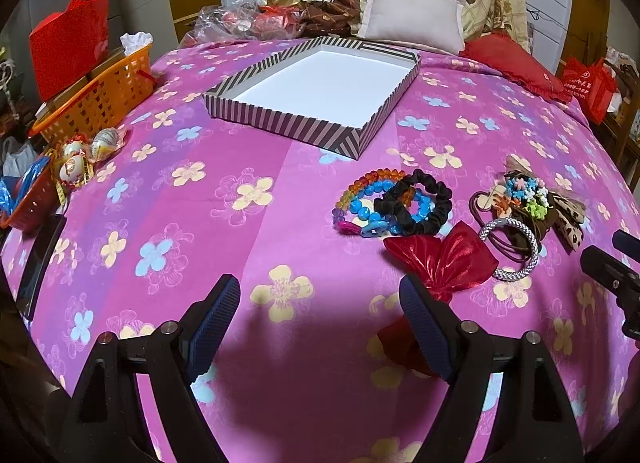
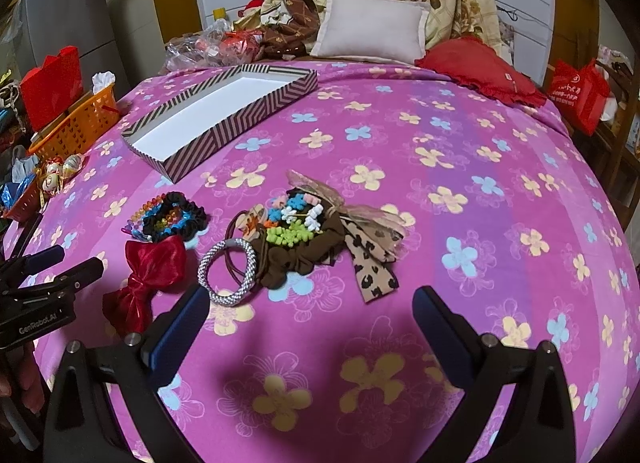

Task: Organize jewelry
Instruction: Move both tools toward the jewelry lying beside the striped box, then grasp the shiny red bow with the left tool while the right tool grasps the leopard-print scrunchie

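A pink flowered bedspread [image 1: 224,199] covers the bed. At its head lie a pale cushion [image 1: 412,17] and a red pillow [image 1: 516,63]. On the left edge sits an orange basket [image 1: 100,99], a red paper bag [image 1: 70,43] behind it.

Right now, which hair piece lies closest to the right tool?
The silver-white braided ring, just beyond the right tool's left finger; the red bow and scrunchies lie farther.

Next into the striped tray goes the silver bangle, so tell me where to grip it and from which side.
Take the silver bangle at its near arc, coming from above with the open right gripper, one of the fingers inside the ring and one outside. It lies flat; its far side overlaps brown hair ties, while the near arc is on bare bedspread.
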The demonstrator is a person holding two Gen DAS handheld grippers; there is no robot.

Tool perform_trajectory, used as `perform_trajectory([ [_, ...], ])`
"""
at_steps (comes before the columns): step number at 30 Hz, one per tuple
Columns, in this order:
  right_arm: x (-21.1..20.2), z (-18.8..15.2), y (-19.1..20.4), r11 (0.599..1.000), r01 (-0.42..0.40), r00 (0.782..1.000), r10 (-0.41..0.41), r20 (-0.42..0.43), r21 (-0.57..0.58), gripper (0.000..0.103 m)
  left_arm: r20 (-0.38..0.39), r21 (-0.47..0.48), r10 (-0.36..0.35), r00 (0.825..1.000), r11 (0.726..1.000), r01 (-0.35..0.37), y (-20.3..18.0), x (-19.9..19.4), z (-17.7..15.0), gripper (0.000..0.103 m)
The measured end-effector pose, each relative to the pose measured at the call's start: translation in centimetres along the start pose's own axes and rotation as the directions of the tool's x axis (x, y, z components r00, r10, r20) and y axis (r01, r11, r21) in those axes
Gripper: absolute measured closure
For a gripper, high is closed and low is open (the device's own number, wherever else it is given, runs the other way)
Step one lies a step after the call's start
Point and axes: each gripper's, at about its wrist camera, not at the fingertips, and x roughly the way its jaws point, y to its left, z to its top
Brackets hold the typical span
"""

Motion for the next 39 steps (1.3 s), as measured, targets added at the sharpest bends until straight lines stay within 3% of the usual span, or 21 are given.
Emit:
perform_trajectory([
  [10,-0.7,0.1,-1.7,1.000,0.005,1.000,-0.005,0.017,0.017,0.000,-0.031,-0.018,-0.111,0.993,0.994,0.110,1.1,-0.5,-0.9,0.040],
  [16,-0.6,0.4,-3.2,0.999,0.020,0.999,-0.021,0.024,0.038,0.001,-0.053,0.009,-0.182,0.982,0.983,0.183,-0.5,-0.6,-0.8,0.040],
  [24,0.4,2.4,-4.8,0.999,-0.001,0.999,0.000,0.036,0.034,0.024,-0.085,0.023,-0.196,0.977,0.980,0.198,-1.9,0.7,-0.7,0.040],
  [28,2.5,3.6,-5.0,1.000,-0.017,1.000,0.017,-0.005,0.000,0.029,-0.097,0.026,-0.190,0.977,0.981,0.193,-2.3,1.6,-0.7,0.040],
  [31,4.4,3.9,-5.2,0.997,-0.078,0.995,0.078,-0.055,0.009,0.033,-0.108,0.033,-0.185,0.977,0.981,0.190,-2.6,2.1,-0.6,0.040],
  [33,5.7,3.9,-5.3,0.995,-0.095,0.992,0.095,-0.079,0.013,0.041,-0.116,0.037,-0.187,0.975,0.981,0.192,-2.9,2.5,-0.7,0.040],
  [35,6.7,3.7,-5.4,0.993,-0.115,0.989,0.116,-0.090,0.021,0.069,-0.125,0.047,-0.184,0.975,0.981,0.191,-3.2,3.0,-0.7,0.040],
  [37,7.3,3.5,-5.5,0.988,-0.150,0.984,0.154,-0.094,0.043,0.086,-0.135,0.052,-0.179,0.975,0.981,0.187,-3.4,3.4,-0.7,0.043],
  [39,7.2,3.3,-5.6,0.984,-0.171,0.982,0.175,-0.078,0.051,0.091,-0.120,0.066,-0.165,0.979,0.983,0.174,-3.6,3.4,-0.7,0.060],
])
